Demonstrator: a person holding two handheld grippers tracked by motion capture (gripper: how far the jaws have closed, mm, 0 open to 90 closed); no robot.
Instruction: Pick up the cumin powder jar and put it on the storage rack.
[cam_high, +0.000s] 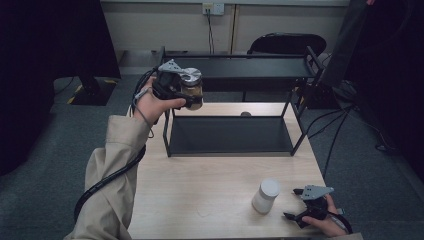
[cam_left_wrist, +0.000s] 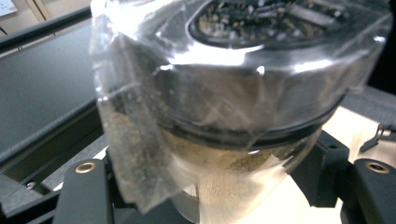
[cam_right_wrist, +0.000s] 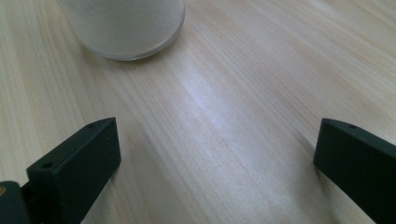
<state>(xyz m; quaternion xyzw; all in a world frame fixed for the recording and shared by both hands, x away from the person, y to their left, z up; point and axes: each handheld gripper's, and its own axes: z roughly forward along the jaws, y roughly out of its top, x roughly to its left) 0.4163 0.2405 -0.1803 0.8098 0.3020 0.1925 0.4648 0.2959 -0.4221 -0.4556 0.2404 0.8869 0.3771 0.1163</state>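
Observation:
My left gripper (cam_high: 190, 95) is shut on a glass jar (cam_high: 192, 89) with a metal lid and brownish grains inside, held in the air at the left end of the black shelf rack (cam_high: 235, 95). In the left gripper view the jar (cam_left_wrist: 233, 116) is wrapped in clear film, and both black jaws press on its lower part. My right gripper (cam_high: 294, 211) rests open near the table's front right corner, jaws wide apart over bare wood (cam_right_wrist: 219, 140). A white jar (cam_high: 265, 196) stands upright just left of it, and its base (cam_right_wrist: 126, 28) shows at the top of the right gripper view.
The two-tier black rack stands across the back of the light wooden table (cam_high: 210, 190); its lower shelf (cam_high: 230, 135) is bare. A small round thing (cam_high: 245, 114) lies on the table behind it. A black chair (cam_high: 287, 44) and cables (cam_high: 335, 130) are beyond the table.

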